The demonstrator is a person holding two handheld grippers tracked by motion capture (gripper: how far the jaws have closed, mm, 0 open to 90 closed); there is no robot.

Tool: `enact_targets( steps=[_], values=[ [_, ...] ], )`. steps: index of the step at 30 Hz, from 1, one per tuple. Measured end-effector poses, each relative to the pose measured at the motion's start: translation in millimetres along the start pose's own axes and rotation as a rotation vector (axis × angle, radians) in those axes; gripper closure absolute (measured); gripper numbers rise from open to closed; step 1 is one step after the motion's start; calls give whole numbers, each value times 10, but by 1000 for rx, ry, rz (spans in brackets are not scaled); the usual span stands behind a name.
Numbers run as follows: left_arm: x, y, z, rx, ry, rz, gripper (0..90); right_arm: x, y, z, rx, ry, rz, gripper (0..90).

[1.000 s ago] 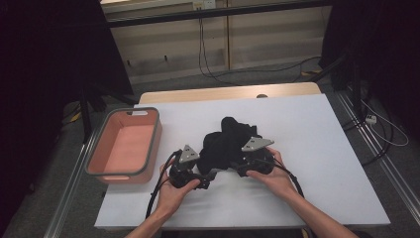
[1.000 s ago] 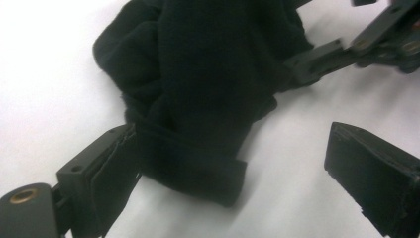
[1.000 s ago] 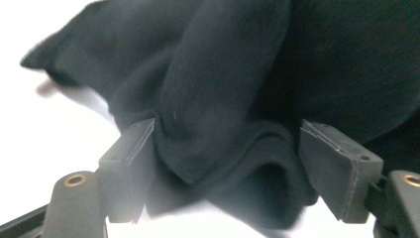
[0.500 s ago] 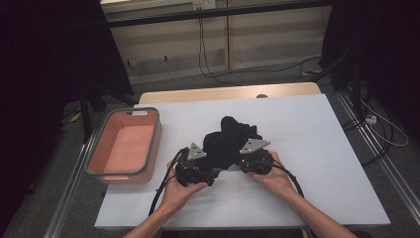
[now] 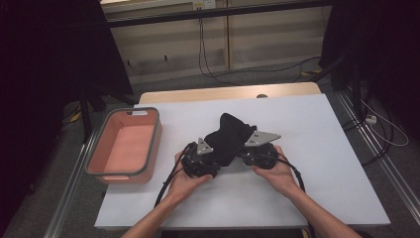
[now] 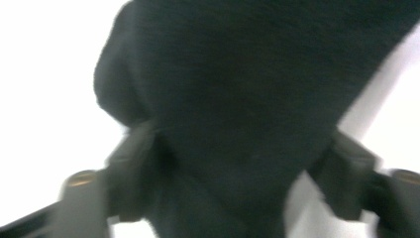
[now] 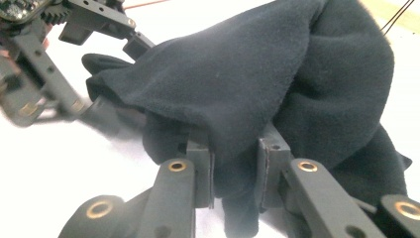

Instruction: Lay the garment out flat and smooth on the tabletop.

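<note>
One black cloth (image 5: 229,141); one pink bin (image 5: 124,147), apart. Your right gripper (image 7: 236,173) pinches cloth; left gripper (image 6: 233,163) jaws closing astride it, grip unclear.

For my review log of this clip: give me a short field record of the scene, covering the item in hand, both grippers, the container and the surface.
item: black fleece cloth, bunched near the middle of the table
right gripper: jaws have just been closing, pads pinch a fold of the cloth
left gripper: jaws have just been closing, cloth between them, still set wide apart; view is blurred, so contact is unclear
container: pink bin with grey rim, at the table's left edge, nothing seen inside
surface: white table
</note>
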State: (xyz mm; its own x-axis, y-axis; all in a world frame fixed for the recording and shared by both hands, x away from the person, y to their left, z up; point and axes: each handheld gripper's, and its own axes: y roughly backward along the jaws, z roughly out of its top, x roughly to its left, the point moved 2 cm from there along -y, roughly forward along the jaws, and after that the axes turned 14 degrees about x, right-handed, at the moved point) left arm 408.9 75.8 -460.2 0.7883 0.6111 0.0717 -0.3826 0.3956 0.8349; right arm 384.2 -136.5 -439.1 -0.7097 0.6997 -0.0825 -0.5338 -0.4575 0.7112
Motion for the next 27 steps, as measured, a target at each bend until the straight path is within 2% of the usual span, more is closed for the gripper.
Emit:
enact_targets(
  steps=[1, 4, 8, 15, 18, 20, 22, 24, 27],
  values=[
    [25, 32, 1, -8, 13, -23, 361, -7, 14, 3, -4, -7, -2, 731],
    [80, 130, 0, -40, 43, -42, 617, -28, 57, 12, -19, -22, -1, 711],
    [96, 249, 25, -76, 39, -80, 779, -35, 118, 25, -37, -15, -5, 722],
    [-36, 400, 87, -115, -5, -124, 818, -34, 307, 85, -90, -15, -6, 730],
    [-103, 435, 112, -117, -25, -137, 819, -58, 370, 94, -107, -26, -8, 726],
    [-156, 446, 121, -123, -28, -162, 820, -73, 402, 95, -122, -40, 0, 709],
    [-182, 456, 125, -117, -29, -164, 820, -80, 434, 101, -135, -47, 5, 709],
    [-261, 489, 140, -119, -19, -211, 822, -76, 478, 121, -153, -41, 6, 708],
    [-331, 507, 150, -115, -50, -215, 822, -60, 519, 153, -171, -38, 9, 703]
  ],
)
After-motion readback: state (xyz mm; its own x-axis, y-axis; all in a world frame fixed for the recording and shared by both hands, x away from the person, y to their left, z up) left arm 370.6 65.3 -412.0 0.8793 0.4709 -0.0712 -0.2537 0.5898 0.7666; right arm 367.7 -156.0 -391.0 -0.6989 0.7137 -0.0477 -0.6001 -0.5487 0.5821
